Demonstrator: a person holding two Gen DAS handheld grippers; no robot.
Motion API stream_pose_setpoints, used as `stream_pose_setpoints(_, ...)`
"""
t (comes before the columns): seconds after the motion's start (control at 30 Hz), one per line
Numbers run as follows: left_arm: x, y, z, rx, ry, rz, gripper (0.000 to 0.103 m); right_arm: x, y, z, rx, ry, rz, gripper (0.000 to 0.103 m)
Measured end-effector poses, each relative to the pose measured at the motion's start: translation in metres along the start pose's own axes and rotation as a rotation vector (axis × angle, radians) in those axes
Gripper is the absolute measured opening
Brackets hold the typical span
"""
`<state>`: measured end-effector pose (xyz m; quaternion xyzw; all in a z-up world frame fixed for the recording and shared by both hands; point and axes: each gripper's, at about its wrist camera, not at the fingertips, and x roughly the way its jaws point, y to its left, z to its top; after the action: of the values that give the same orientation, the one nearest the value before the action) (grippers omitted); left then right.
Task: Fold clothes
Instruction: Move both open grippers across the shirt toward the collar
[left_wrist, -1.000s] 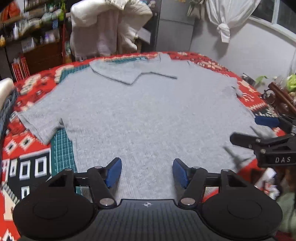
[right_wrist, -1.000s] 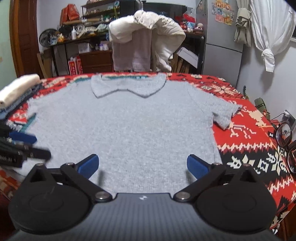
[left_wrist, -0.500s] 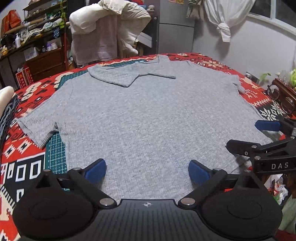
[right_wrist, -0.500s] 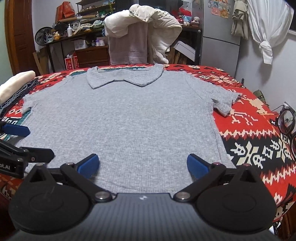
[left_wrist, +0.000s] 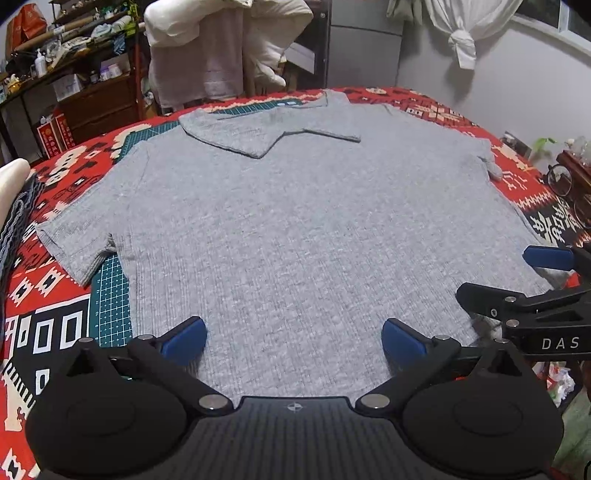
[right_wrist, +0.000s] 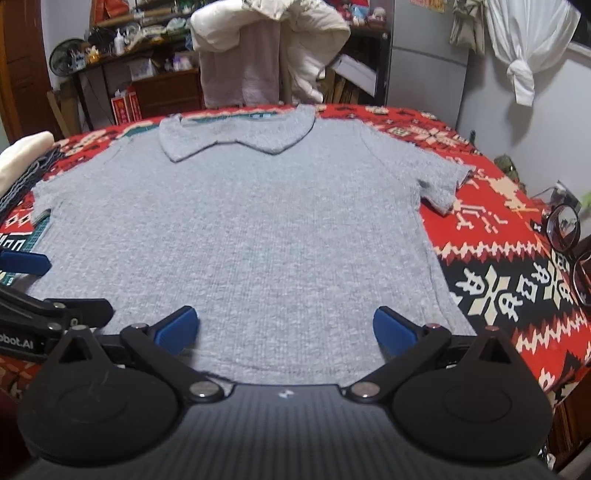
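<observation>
A grey ribbed-knit short-sleeved shirt with a flat collar (left_wrist: 295, 229) is lying spread flat across the middle of both views, on a desk covered with a red, black and white patterned cloth (left_wrist: 51, 280). Its collar is pointing toward the top of the frame and its hem is sitting nearest the cameras. A green grid cutting mat (left_wrist: 110, 295) is peeking out beside the sleeve at the left of the left wrist view.

The left hand-held gripper (left_wrist: 293, 338) is hovering over the hem at the bottom centre with its blue-padded fingers spread wide, gripping nothing. The right hand-held gripper (right_wrist: 284, 328) is doing the same in its own view, jaws wide and empty above the hem. Each one is showing at the other view's edge.

A pair of round black-framed glasses (right_wrist: 563, 229) is resting at the right edge of the right wrist view.
</observation>
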<state>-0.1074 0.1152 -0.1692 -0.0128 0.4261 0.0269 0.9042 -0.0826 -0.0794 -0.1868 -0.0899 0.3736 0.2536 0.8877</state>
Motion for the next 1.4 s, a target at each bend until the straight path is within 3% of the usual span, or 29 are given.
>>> stream_pose_setpoints(0.23,0.003,0.001,0.007,0.016,0.056,-0.014,0.103,0.003,-0.001,0.010,-0.047,0.089,0.049,0.103)
stream_pose_setpoints(0.43,0.005,0.000,0.012,0.025,0.091,-0.015,0.103,0.004,0.000,0.014,-0.048,0.109,0.052,0.103)
stream_pose_setpoints(0.67,0.004,0.002,0.019,0.009,0.115,-0.025,0.098,-0.007,0.001,0.016,-0.033,0.077,0.046,0.102)
stream_pose_setpoints(0.83,-0.021,0.017,0.033,-0.080,0.028,-0.055,0.094,-0.034,0.003,0.036,-0.019,0.002,0.064,0.098)
stream_pose_setpoints(0.9,-0.023,0.030,0.045,-0.120,0.018,-0.065,0.089,-0.044,0.002,0.053,-0.001,-0.019,0.079,0.088)
stream_pose_setpoints(0.93,-0.023,0.038,0.051,-0.140,0.017,-0.070,0.083,-0.047,0.002,0.065,0.016,-0.024,0.083,0.084)
stream_pose_setpoints(1.0,-0.023,0.052,0.064,-0.181,0.015,-0.080,0.069,-0.051,0.002,0.090,0.052,-0.027,0.104,0.068)
stream_pose_setpoints(1.17,-0.023,0.089,0.097,-0.281,0.011,-0.106,0.066,-0.047,0.005,0.165,0.053,0.014,0.200,0.033)
stream_pose_setpoints(1.2,-0.023,0.097,0.103,-0.301,0.010,-0.111,0.060,-0.043,0.007,0.180,0.051,0.033,0.217,0.027)
stream_pose_setpoints(1.3,-0.023,0.119,0.123,-0.361,0.007,-0.127,0.047,-0.026,0.018,0.225,0.025,0.056,0.224,0.017)
stream_pose_setpoints(1.4,0.000,0.144,0.137,-0.448,0.046,-0.130,0.038,0.016,0.030,0.258,0.025,0.111,0.217,0.010)
